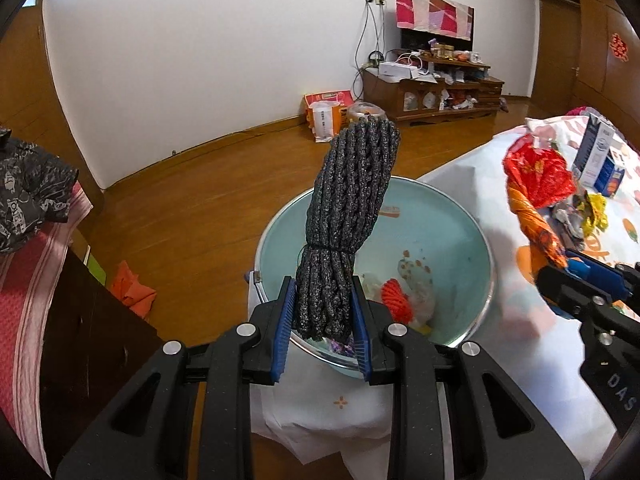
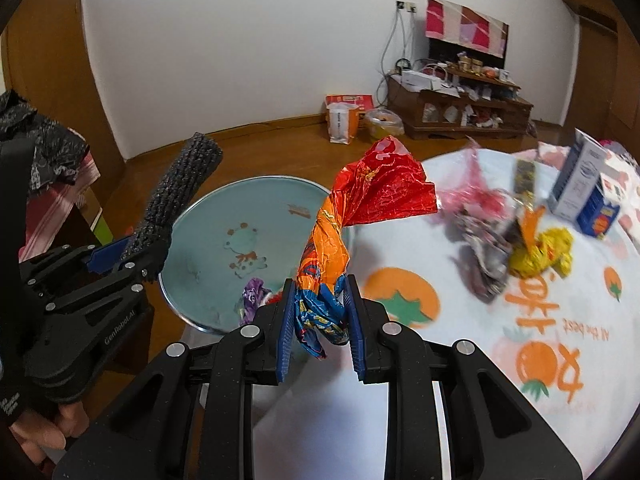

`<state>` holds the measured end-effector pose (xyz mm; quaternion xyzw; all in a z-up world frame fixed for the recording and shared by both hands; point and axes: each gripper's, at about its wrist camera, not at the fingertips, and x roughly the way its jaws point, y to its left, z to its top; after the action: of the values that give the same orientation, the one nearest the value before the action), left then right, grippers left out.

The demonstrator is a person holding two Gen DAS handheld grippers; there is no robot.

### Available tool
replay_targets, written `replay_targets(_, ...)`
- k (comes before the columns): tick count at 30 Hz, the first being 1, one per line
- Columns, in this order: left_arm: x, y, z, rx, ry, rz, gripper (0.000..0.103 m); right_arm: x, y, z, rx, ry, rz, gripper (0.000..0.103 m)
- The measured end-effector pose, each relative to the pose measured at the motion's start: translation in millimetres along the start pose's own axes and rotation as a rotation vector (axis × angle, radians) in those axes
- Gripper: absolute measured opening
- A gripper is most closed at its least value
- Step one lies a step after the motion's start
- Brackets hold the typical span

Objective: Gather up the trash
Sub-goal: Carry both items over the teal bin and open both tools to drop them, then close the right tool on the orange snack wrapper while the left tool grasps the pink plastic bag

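Note:
My left gripper (image 1: 323, 312) is shut on a dark grey foam net sleeve (image 1: 348, 216) and holds it upright over the pale blue basin (image 1: 460, 216). The sleeve also shows in the right wrist view (image 2: 176, 196). My right gripper (image 2: 320, 320) is shut on a twisted red, orange and blue foil wrapper (image 2: 360, 204), held at the basin's (image 2: 224, 216) right rim by the table edge. The basin holds a red net piece (image 1: 396, 300), a purple wrapper (image 2: 254, 300) and other scraps.
On the tablecloth (image 2: 460, 380) lie a grey crumpled wrapper (image 2: 484, 256), a yellow wrapper (image 2: 540, 252), a pink wrapper (image 2: 476, 188) and a blue-white carton (image 2: 580, 188). A dark cabinet (image 1: 72, 340) stands left. A TV stand (image 1: 432, 92) is by the far wall.

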<state>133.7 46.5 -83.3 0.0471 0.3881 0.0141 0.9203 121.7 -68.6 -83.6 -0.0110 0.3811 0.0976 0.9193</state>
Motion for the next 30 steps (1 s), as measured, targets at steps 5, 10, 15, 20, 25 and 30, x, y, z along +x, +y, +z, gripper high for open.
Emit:
replay_targets(5, 8.3, 3.9, 0.4, -0.001, 0.009, 0.009, 0.027, 19.9, 12.1, 6.5, -0.041, 0.016, 0.007, 0.025)
replay_targets(10, 18.6, 11.4, 2.4, -0.009, 0.028, 0.025, 0.027, 42.3, 18.8, 9.5, -0.08, 0.048, 0.015, 0.025)
replay_targets(15, 28.5, 14.5, 4.3, -0.018, 0.046, 0.027, 0.027, 64.9, 19.0, 12.3, -0.085, 0.098, 0.061, 0.028)
replay_targets(20, 34.9, 14.6, 2.1, -0.016, 0.059, 0.027, 0.028, 70.8, 14.5, 12.1, -0.074, 0.107, 0.066, 0.035)
replay_targets(25, 37.9, 12.9, 1.3, -0.01, 0.068, 0.027, 0.029, 61.8, 6.4, 12.7, -0.044, 0.091, 0.06, 0.035)
replay_targets(30, 41.2, 9.4, 0.9, 0.002, 0.075, 0.033, 0.029, 48.3, -5.4, 10.6, -0.003, 0.076, 0.045, 0.035)
